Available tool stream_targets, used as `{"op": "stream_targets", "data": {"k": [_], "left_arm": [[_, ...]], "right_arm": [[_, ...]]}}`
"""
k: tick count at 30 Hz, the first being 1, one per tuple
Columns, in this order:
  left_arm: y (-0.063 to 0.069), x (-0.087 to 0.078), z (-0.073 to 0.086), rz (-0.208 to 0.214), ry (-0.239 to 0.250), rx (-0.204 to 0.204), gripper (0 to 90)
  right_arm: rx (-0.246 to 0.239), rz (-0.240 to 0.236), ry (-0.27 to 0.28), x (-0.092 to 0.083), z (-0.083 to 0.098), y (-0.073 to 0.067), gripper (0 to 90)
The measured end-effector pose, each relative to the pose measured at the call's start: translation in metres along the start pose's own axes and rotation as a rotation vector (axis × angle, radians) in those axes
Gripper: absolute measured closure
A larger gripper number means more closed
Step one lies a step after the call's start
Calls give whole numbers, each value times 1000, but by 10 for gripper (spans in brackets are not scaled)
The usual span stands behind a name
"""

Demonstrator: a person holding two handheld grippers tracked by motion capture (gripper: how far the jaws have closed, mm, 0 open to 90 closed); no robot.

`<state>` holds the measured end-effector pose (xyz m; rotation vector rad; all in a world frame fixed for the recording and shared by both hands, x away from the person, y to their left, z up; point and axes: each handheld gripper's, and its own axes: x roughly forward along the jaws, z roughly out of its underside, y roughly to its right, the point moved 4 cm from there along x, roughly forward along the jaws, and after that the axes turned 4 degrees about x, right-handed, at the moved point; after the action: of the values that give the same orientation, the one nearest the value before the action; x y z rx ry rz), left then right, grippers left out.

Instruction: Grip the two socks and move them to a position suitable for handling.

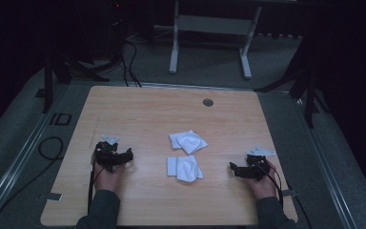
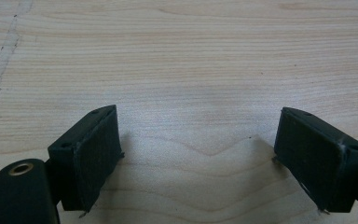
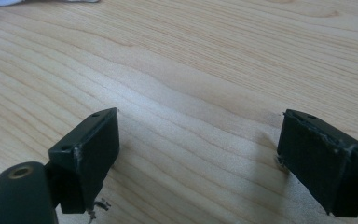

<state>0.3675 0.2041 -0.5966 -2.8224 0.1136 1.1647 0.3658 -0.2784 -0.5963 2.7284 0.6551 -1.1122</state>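
- High view: a light wooden table (image 1: 138, 109) with rounded corners stands on a grey floor, and a small round grey grommet (image 1: 208, 102) sits near its far edge.
- Two crumpled white cloths lie near the table's middle, on the person's side of the grommet. The farther white cloth (image 1: 188, 141) lies just beyond the nearer white cloth (image 1: 184, 168), with a narrow strip of bare wood between them.
- The left gripper (image 1: 129, 154), black and held in a hand, rests on the table well to the left of the nearer cloth, its jaws pointing towards that cloth.
- The right gripper (image 1: 232, 167), also black and hand-held, rests well to the right of the same cloth, its jaws pointing back at it. Neither gripper touches either cloth.
- A grey metal desk frame (image 1: 209, 28) stands on the floor beyond the table, past the grommet's edge.
- Left gripper view: the left gripper (image 2: 198, 140) has its two black jaws spread wide, with bare wood grain between them and nothing held.
- Right gripper view: the right gripper (image 3: 198, 140) likewise stands wide apart over bare wood and holds nothing. A sliver of white cloth (image 3: 79, 1) shows at the top left edge, well apart from the jaws.
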Motion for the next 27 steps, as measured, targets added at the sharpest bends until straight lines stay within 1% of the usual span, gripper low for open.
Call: {"op": "stream_targets", "data": {"k": [9,13,18,19,21,23,26,27], "left_arm": [[0,0,0,0,-1,1,143],[0,0,0,0,-1,1,143],[0,0,0,1,-1,1,143],[0,0,0,1,-1,1,143],[0,0,0,1,0,1,143],[0,0,0,1,-1,1,143],[1,0,0,4,1,4,143],[1,0,0,5,1,5,143]], "right_arm": [[-1,0,2,0,0,0,133],[8,7,3,0,0,-1,134],[1,3,-15,-1,0,-3,137],[0,3,-20,-2,0,-3,147],[-1,-1,-25,-3,-1,-5,206],[-4,-5,-28,-5,0,-7,235],[1,-37,-27,-8,0,-12,277],[-12,-36,-21,-10,0,-15,289]]}}
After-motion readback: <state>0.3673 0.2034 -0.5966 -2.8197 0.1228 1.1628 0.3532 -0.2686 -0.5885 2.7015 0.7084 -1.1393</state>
